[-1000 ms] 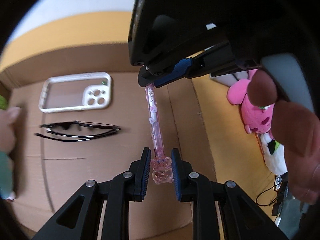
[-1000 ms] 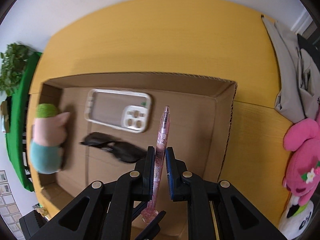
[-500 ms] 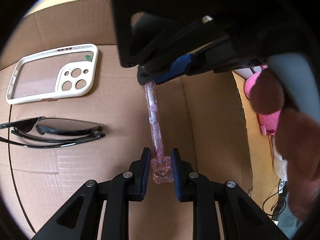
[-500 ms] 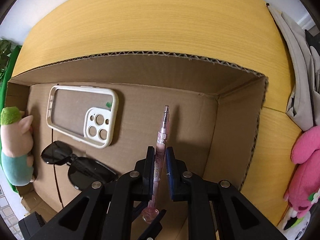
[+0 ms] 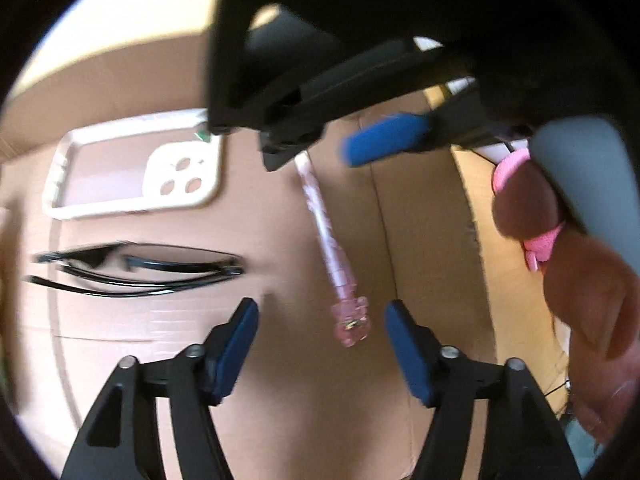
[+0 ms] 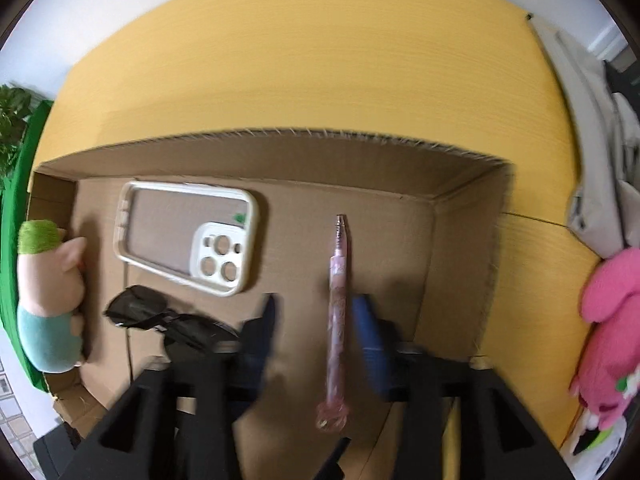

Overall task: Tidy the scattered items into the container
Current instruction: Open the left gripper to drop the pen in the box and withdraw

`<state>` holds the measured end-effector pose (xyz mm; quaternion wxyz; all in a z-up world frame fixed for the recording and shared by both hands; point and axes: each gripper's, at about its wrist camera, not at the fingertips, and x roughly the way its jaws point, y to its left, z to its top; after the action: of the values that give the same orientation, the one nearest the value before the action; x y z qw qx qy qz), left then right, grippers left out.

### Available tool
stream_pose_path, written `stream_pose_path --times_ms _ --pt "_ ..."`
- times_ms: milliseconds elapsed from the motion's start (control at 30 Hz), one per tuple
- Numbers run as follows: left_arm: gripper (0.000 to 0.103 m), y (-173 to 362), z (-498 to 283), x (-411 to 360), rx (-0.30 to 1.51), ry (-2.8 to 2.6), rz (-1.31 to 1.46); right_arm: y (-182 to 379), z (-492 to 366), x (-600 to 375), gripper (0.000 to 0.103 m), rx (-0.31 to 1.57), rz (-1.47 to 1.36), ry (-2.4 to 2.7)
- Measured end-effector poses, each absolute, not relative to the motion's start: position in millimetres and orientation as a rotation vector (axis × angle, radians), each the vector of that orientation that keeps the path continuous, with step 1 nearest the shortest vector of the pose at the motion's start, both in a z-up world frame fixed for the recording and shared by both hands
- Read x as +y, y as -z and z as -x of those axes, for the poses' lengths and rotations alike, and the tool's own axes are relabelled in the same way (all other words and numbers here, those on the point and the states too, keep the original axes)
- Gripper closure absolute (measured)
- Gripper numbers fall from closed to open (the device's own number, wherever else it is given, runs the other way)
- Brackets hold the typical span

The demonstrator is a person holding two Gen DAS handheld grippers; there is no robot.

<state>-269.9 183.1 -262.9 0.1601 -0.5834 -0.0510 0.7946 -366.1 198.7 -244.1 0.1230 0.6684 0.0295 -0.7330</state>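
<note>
Both grippers stand spread apart with nothing gripped: the left gripper (image 5: pixel 322 334) and the right gripper (image 6: pixel 316 320) flank a slim translucent pink pen (image 6: pixel 338 312) with a bear-shaped cap, over the corrugated cardboard box (image 6: pixel 280 148). On the box floor lie a cream phone case (image 6: pixel 186 234), glossy black sunglasses (image 6: pixel 160 316) and a plush pig toy (image 6: pixel 50 296). The box sits on a yellow wood-grain worktop (image 6: pixel 320 60).
</note>
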Motion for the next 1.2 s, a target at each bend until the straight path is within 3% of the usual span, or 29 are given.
stream_pose_path --times_ms 167,500,833,1200 --pt "0.025 210 230 157 -0.030 -2.443 1.540 175 320 205 0.015 0.015 -1.786 2.267" --pt "0.025 110 139 43 0.058 -2.739 1.351 34 190 214 0.009 0.143 -1.464 2.578" --pt "0.025 66 58 1 -0.017 -2.782 1.367 -3 88 213 0.009 0.196 -1.387 2.615" --pt "0.025 74 37 22 -0.082 -2.657 1.401 -13 50 231 0.009 0.175 -1.356 2.619"
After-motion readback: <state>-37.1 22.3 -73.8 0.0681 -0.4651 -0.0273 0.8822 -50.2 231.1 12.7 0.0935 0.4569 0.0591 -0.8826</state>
